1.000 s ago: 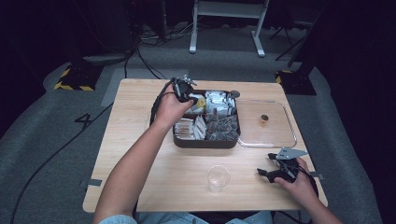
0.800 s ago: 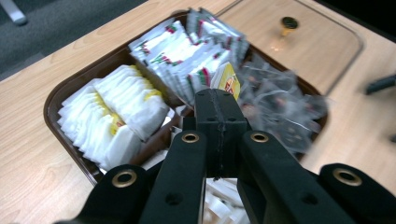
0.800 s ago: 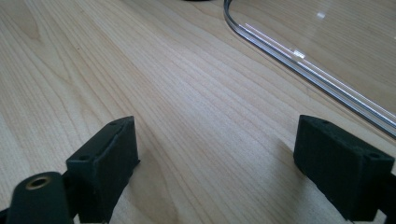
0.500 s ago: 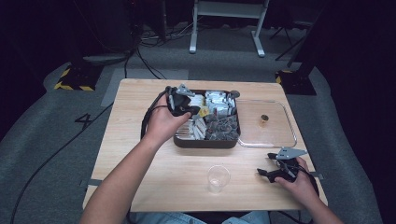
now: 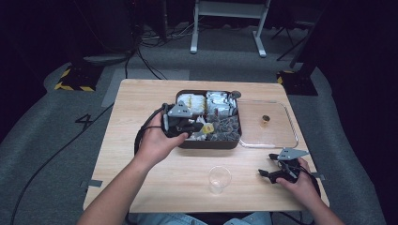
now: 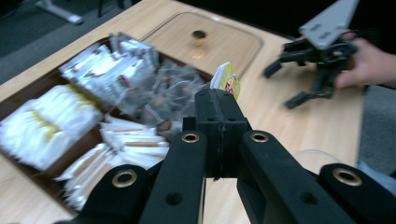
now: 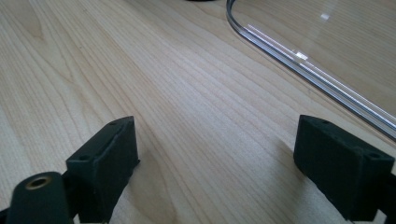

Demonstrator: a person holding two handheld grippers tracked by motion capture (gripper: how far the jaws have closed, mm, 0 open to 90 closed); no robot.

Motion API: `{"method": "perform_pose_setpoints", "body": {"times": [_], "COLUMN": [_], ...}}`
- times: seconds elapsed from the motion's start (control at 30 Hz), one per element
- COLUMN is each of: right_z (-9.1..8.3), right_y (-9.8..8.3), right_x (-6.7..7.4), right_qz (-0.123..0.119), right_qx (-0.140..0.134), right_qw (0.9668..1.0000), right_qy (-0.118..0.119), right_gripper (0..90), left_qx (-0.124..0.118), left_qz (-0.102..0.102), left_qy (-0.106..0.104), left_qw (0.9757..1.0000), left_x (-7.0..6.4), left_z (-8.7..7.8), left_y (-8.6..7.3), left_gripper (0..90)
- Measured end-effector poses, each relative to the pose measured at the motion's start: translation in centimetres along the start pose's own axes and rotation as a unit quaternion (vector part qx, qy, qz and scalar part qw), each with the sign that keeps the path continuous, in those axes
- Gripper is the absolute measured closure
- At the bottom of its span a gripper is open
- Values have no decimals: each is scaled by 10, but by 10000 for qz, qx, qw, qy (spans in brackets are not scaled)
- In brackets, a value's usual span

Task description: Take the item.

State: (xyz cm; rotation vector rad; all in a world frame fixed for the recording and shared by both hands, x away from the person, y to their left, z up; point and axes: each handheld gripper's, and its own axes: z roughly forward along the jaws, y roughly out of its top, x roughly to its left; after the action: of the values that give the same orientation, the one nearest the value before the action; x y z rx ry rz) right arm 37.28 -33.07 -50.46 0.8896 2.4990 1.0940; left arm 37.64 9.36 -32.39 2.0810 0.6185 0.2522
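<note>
The left hand-held gripper [image 6: 219, 116] pinches a small yellow tea bag packet [image 6: 227, 80] by its bottom edge, at 6 o'clock, over the tray [image 5: 206, 143]. The packet looks light, thin and bendy, so a soft pinch should do. The right hand-held gripper [image 7: 217, 163] rests wide and empty on the worktop [image 7: 187, 93], near the cup [image 5: 219, 178].

Along our right tool [image 7: 217, 163] we see its two black jaws spread wide apart, bare pale wooden counter [image 7: 140, 70] between them. The curved rim of a clear lid [image 7: 299, 60] lies ahead, upper right.
</note>
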Motion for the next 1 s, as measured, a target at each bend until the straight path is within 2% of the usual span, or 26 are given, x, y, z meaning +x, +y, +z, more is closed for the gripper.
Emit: {"method": "perform_pose_setpoints", "body": {"times": [0.1, 0.13, 0.2, 0.23, 0.3, 0.37, 0.47, 0.63, 0.7, 0.8, 1.0], "right_z": [0, 0, 0, 0, 0, 0, 0, 0, 0, 0, 0], "right_y": [0, 0, 0, 0, 0, 0, 0, 0, 0, 0, 0], "right_x": [0, 0, 0, 0, 0, 0, 0, 0, 0, 0, 0], "right_qz": [-7, -7, -7, -6, -1, -5, 1, -1, -6, -6, -4], "right_qx": [-4, -4, -4, -4, -1, -3, 0, -1, -4, -3, -3], "right_qw": [10000, 10000, 10000, 10000, 10000, 10000, 10000, 10000, 10000, 10000, 10000], "right_qy": [-4, -4, -5, -5, -1, -4, -1, -1, -4, -4, -4], "right_gripper": [137, 137, 137, 137, 137, 137, 137, 137, 137, 137, 137], "left_qx": [-215, -215, -269, -297, -330, -334, -308, -301, -322, -310, -225], "left_qz": [102, 102, 130, 214, 246, 337, 363, 423, 467, 449, 463], "left_qy": [-146, -146, -207, -205, -233, -363, -485, -597, -783, -875, -933], "left_qw": [9996, 9996, 9993, 9991, 9989, 9982, 9977, 9969, 9953, 9947, 9943], "left_x": [-15, -15, -23, -30, -35, -44, -52, -59, -61, -63, -67], "left_z": [-4, -4, -4, -4, -4, -3, 2, 7, 11, 15, 22], "left_y": [-8, -8, -11, -14, -16, -19, -23, -29, -34, -41, -48], "left_gripper": [900, 900, 900, 900, 900, 900, 900, 900, 900, 900, 900]}}
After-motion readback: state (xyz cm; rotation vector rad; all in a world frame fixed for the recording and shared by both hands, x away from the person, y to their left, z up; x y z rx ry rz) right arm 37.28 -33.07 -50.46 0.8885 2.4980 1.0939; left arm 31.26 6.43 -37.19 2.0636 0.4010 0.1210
